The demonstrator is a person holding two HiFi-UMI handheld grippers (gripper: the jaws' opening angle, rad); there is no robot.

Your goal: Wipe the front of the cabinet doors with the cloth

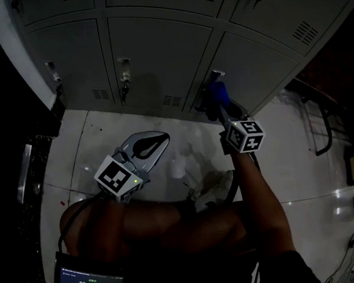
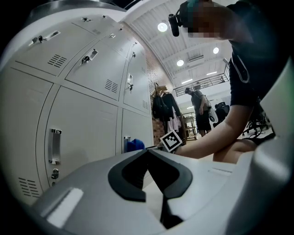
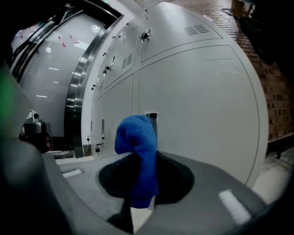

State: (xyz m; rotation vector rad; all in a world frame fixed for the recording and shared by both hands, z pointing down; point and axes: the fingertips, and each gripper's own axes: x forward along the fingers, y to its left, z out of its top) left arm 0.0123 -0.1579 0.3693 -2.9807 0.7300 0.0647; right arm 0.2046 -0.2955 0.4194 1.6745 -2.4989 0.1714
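Note:
A blue cloth [image 3: 138,158] is pinched between the jaws of my right gripper [image 3: 140,183], its bunched top sticking out past the tips. In the head view that cloth [image 1: 217,94] sits right by the handle [image 1: 215,75] of a lower grey cabinet door [image 1: 251,68]; whether it touches the door I cannot tell. My left gripper [image 1: 145,146] hangs lower over the floor, jaws together with nothing in them. Seen from the left gripper view, its tips [image 2: 148,150] meet, and the blue cloth [image 2: 135,145] shows beyond them near the lockers.
The grey locker bank [image 1: 143,47] has several doors with vents, handles and key locks [image 1: 123,81]. The floor [image 1: 184,149] is glossy white. My bent knees [image 1: 172,222] fill the lower middle. A person [image 2: 200,108] and hanging clothes [image 2: 165,110] stand far off in the hall.

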